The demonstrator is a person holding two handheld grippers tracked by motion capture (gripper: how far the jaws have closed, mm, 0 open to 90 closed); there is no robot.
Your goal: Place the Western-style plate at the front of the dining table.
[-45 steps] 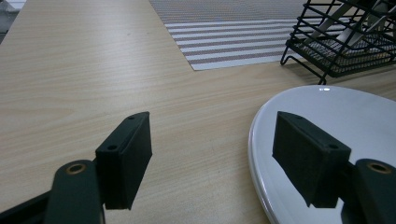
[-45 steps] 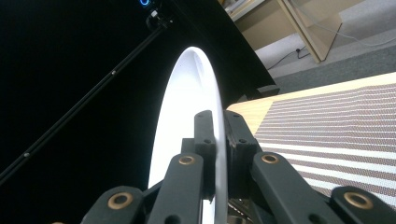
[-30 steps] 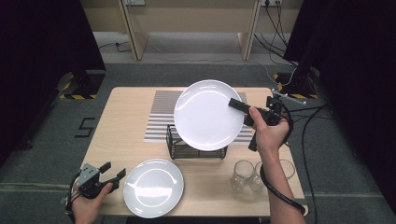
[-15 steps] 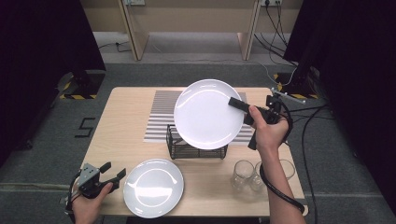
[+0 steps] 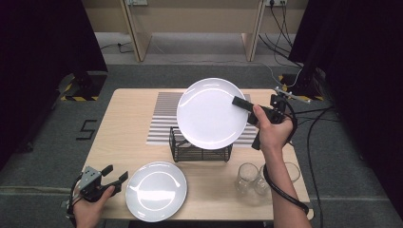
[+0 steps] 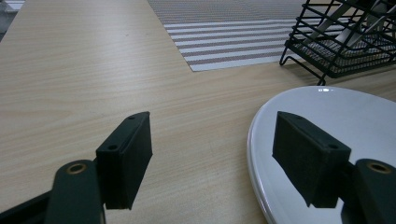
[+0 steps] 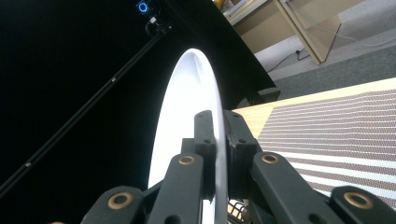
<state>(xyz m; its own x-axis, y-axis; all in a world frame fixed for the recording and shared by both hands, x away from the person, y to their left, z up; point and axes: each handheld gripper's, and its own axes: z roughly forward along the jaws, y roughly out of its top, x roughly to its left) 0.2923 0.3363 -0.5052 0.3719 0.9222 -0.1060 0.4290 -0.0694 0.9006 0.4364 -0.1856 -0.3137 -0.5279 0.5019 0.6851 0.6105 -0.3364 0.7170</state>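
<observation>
Holding the big white plate (image 5: pixel 211 114) up on edge, the right gripper (image 5: pixel 242 103) has its jaws clamped on the plate's right rim; in the right gripper view you can see the rim (image 7: pixel 205 140) pinched tight between the two black pads. What matters is that the plate hangs right above the black wire rack (image 5: pixel 199 148), with its bottom edge seemingly at or just inside the rack's top, though I can't tell if it's actually touching a wire. My guess is that racking it means going straight down, keeping the plate upright so its edge finds a slot.

The left gripper (image 5: pixel 114 174) sits way off at the near left corner of the table (image 5: pixel 123 123), jaws spread wide and gripping nothing, just beside the second plate (image 5: pixel 156 190) lying flat. So the right hand is the one on the job.
</observation>
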